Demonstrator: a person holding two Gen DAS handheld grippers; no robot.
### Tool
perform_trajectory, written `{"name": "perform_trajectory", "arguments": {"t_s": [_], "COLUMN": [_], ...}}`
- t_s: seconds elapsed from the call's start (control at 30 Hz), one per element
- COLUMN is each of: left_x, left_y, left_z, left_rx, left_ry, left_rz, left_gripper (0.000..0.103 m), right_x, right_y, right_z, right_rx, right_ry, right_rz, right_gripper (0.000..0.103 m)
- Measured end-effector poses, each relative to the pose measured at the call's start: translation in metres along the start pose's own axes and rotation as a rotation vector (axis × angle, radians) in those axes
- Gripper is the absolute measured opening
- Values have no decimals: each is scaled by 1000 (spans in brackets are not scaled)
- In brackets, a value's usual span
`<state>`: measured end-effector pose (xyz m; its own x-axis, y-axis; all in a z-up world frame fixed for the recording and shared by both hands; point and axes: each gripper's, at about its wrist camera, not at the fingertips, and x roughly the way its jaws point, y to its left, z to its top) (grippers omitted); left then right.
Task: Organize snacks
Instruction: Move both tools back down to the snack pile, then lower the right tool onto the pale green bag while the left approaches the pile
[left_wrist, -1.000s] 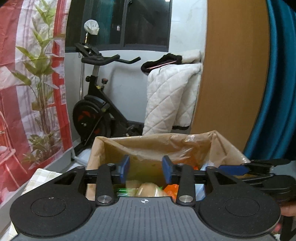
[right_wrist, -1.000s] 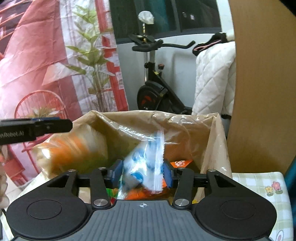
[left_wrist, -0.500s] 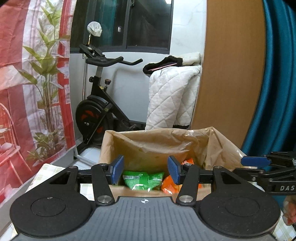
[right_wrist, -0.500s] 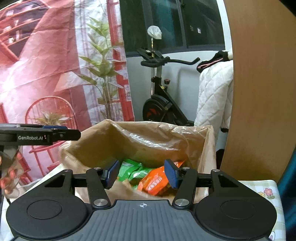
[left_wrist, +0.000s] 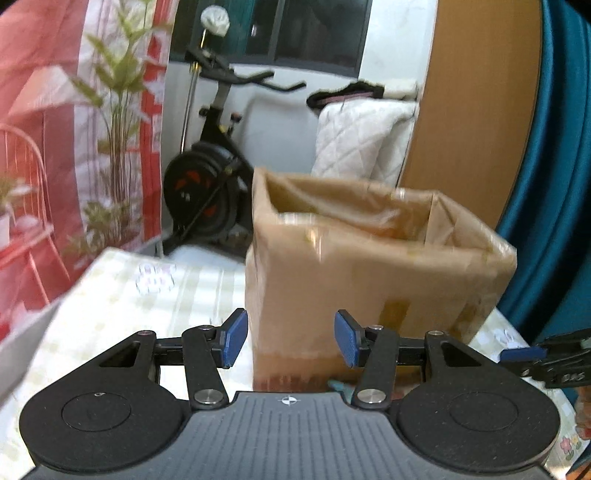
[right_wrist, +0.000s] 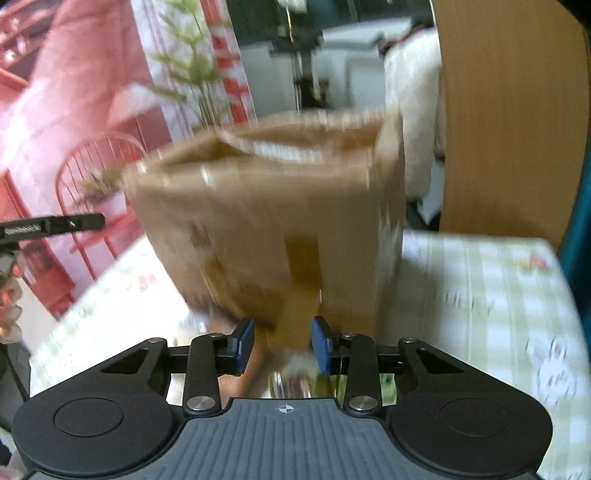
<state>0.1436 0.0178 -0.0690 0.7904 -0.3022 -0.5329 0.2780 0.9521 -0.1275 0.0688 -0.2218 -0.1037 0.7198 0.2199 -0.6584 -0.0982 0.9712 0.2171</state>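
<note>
A brown cardboard box (left_wrist: 376, 273) lined with a brown bag stands on the checked tablecloth (left_wrist: 122, 295); its contents are hidden from this low angle. It also shows, blurred, in the right wrist view (right_wrist: 273, 229). My left gripper (left_wrist: 288, 341) is open and empty, low in front of the box's side. My right gripper (right_wrist: 282, 345) is open and empty, close to the box's base, above blurred snack packets (right_wrist: 303, 373) on the table. The right gripper's tip shows at the left wrist view's right edge (left_wrist: 546, 356).
An exercise bike (left_wrist: 210, 184) and a white quilted blanket (left_wrist: 362, 144) stand behind the table. A wooden panel (left_wrist: 476, 110) and a teal curtain (left_wrist: 554, 166) are at the right. A red printed backdrop (left_wrist: 55, 129) hangs at the left. The left gripper shows at the left (right_wrist: 51, 225).
Both grippers have dropped from above the box opening to in front of its side. The right gripper released the blue-white packet into the box. Both views are motion-blurred now.
</note>
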Motion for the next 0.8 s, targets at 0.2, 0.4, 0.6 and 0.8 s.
{"name": "perform_trajectory", "arguments": {"t_s": [0.2,0.4,0.6,0.8], "left_x": [10,15,23,16], "left_y": [-1,-1,1,-10], "left_z": [-30,-59,-76,-87], "left_rx": [-33,-68,-107,-94], "left_ry": [46,94,131,134], "left_rz": [-17,-47,-72,-87], "left_gripper": [54,54,54,54], "right_x": [54,41,29,15], "right_y": [21,24,4,-1], "right_z": [-22,-12,-15,-27], "right_rx": [-160,-144,-88,-44], "right_ry": [195,153,132,101], "right_rz": [-71,-72,-125,-121], "right_gripper": [35,37,39,49]}}
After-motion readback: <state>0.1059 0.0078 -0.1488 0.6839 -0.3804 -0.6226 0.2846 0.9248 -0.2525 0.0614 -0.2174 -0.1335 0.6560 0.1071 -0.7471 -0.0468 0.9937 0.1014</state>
